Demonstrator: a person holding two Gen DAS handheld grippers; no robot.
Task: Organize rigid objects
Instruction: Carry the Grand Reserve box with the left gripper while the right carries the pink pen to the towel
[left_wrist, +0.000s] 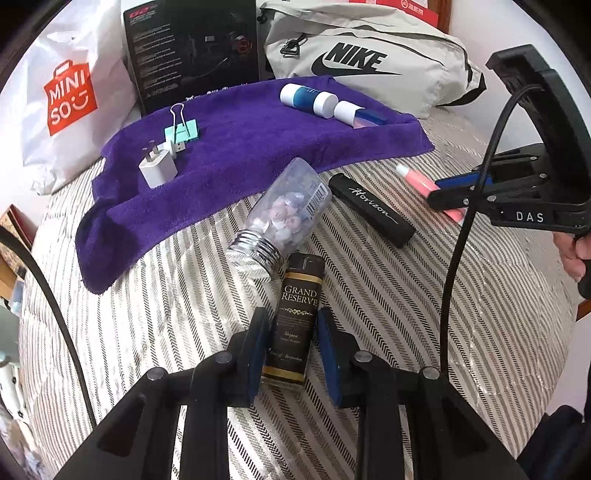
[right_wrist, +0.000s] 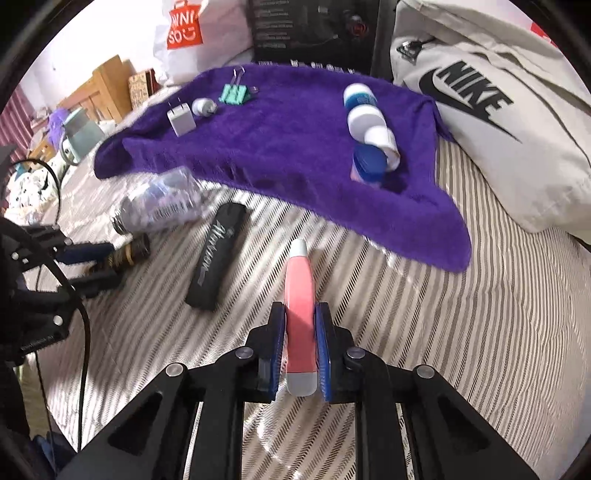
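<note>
A dark "Grand Reserve" box (left_wrist: 295, 295) lies on the striped bedspread, and my left gripper (left_wrist: 293, 314) stands open with a finger on either side of it. My right gripper (right_wrist: 301, 310) is shut on a pink tube (right_wrist: 299, 280) with grey ends, just above the bedspread. Between them lie a clear jar of beads (left_wrist: 288, 214) and a black "Horizon" case (left_wrist: 373, 210). The purple towel (left_wrist: 258, 147) behind carries a white charger (left_wrist: 159, 170), a small USB adapter (left_wrist: 176, 147), a mint binder clip (left_wrist: 183, 131) and two white-and-blue bottles (left_wrist: 310, 98).
A white Miniso bag (left_wrist: 70, 99), a black product box (left_wrist: 192, 48) and a grey Nike bag (left_wrist: 369, 62) line the back of the bed. A black cable (left_wrist: 454, 258) hangs from the right gripper. Furniture and clutter stand off the bed's left side (right_wrist: 74, 129).
</note>
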